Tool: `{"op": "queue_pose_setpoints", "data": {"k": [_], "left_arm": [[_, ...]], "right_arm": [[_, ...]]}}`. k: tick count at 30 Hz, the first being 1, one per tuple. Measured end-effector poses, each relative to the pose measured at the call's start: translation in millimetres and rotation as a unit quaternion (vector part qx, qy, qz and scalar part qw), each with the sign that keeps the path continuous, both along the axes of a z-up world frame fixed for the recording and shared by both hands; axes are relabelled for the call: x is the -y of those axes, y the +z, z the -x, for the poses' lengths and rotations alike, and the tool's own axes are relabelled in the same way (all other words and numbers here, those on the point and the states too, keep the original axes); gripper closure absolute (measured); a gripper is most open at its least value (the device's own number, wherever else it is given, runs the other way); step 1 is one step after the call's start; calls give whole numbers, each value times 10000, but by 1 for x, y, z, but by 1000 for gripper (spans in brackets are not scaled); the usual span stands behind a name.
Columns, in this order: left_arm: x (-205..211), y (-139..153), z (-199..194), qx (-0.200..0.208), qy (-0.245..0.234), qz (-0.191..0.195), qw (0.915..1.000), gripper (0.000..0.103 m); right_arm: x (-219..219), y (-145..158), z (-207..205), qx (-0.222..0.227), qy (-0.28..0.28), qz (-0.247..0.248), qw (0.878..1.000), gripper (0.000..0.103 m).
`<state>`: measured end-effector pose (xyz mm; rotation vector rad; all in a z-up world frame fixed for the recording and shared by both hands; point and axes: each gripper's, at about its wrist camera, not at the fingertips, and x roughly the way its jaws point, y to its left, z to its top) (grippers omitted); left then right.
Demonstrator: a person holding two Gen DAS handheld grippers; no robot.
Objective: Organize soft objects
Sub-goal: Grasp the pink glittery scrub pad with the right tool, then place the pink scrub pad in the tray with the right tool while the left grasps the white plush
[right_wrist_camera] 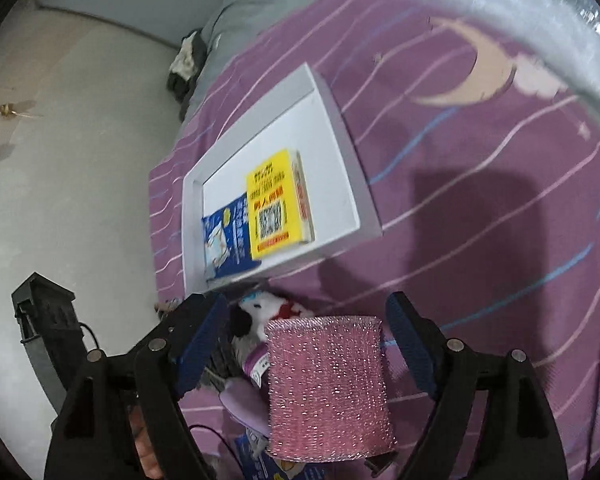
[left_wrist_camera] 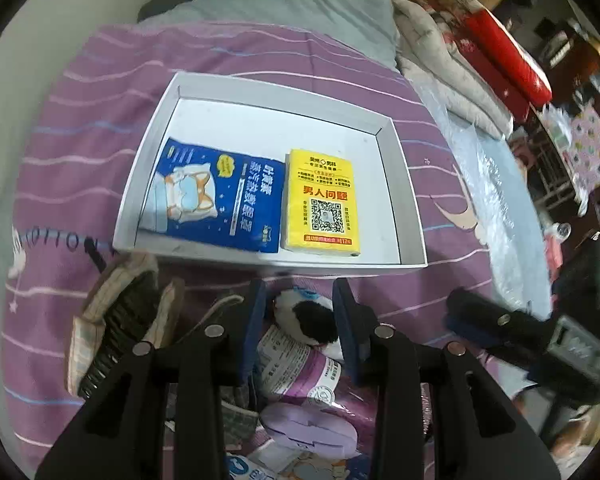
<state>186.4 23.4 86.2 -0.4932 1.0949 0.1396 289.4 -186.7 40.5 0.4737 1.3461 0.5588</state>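
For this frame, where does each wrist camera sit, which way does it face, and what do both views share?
Left wrist: behind the left gripper, looking down over a plush toy toward the white tray; the right gripper shows at right.
Right wrist: behind the right gripper, jaws wide, pink sparkly sponge between them, untouched by the pads; the tray sits ahead, left.
Shared: tray, yellow packet, blue packet, plush toy, purple bedsheet.

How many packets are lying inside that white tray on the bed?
2. A blue packet lies at the left of the white tray, and a yellow packet sits right beside it, nearer the middle. The rest of the tray floor looks bare, so nothing seems hidden.
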Motion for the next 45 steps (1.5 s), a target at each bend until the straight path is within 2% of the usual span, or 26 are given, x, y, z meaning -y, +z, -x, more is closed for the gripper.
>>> {"op": "queue_pose_setpoints", "data": {"k": [2, 5, 7, 9, 14, 18, 22, 26, 29, 36, 38, 45], "left_arm": [[-1, -2, 2, 31, -61, 145, 9999, 67], [0, -6, 2, 11, -152, 485, 9987, 67], [3, -7, 2, 16, -163, 676, 9976, 67], [8, -5, 0, 43, -181, 648, 9977, 67], [19, -17, -9, -233, -291, 722, 9967, 67], [20, -30, -14, -610, -26, 414, 9973, 67], [16, -45, -17, -823, 68, 737, 9939, 67], [12, -49, -18, -830, 174, 831, 9929, 67], [10, -53, -19, -847, 230, 896, 9921, 66], [15, -57, -23, -808, 234, 704, 9940, 66], [16, -57, -23, -811, 251, 609, 9945, 74], [10, -51, -18, -635, 257, 698, 9952, 82]], "right_arm": [[-1, -12, 1, -197, 128, -50, 9997, 20], [-4, -23, 4, -340, 290, 122, 9989, 20], [-7, -28, 7, -406, 443, -8, 9982, 19], [-11, -32, 9, -485, 578, -127, 9971, 16], [-18, -35, 14, -446, 815, 87, 9956, 15], [-17, -40, 14, -469, 904, 271, 9944, 15], [-16, -42, 12, -525, 1006, 202, 9933, 15], [-17, -45, 12, -555, 1084, 210, 9923, 20], [-16, -45, 12, -537, 1098, 205, 9923, 27], [-11, -35, 14, -323, 956, 368, 9942, 31], [-6, -30, 14, -222, 827, 416, 9955, 31], [3, -15, 10, 164, 419, 333, 9984, 31]]}}
